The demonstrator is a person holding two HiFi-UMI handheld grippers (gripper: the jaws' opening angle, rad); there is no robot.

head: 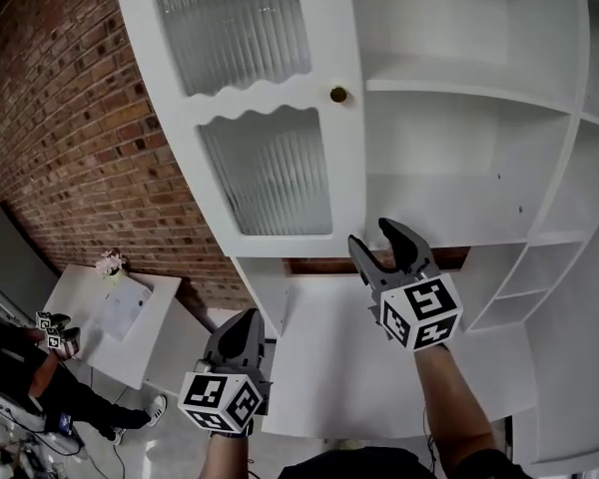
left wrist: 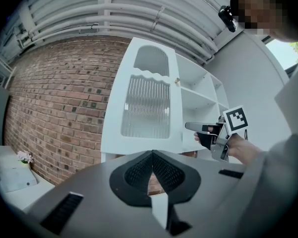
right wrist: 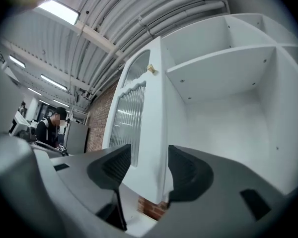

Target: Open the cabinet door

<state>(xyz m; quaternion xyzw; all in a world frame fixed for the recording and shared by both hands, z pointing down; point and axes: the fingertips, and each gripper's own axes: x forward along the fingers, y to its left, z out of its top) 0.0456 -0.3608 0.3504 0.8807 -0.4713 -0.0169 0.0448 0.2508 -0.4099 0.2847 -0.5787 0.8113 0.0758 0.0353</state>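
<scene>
The white cabinet door [head: 270,98] with ribbed glass panes and a brass knob [head: 337,95] stands swung out to the left, baring the shelves [head: 459,98]. My right gripper [head: 374,239] is open at the door's lower free corner. In the right gripper view the door's edge [right wrist: 156,133] lines up between the fingers of my right gripper [right wrist: 149,167], and neither pad touches it. My left gripper [head: 242,319] hangs lower left, shut on nothing. In the left gripper view my left gripper [left wrist: 152,170] faces the door [left wrist: 146,108], with the right gripper [left wrist: 196,128] beside that edge.
A brick wall [head: 70,138] runs behind the door on the left. The cabinet's white counter [head: 349,367] lies under both grippers. Lower left stands a white table [head: 85,317] with a small flower pot [head: 110,263], and a seated person [head: 20,367] is beside it.
</scene>
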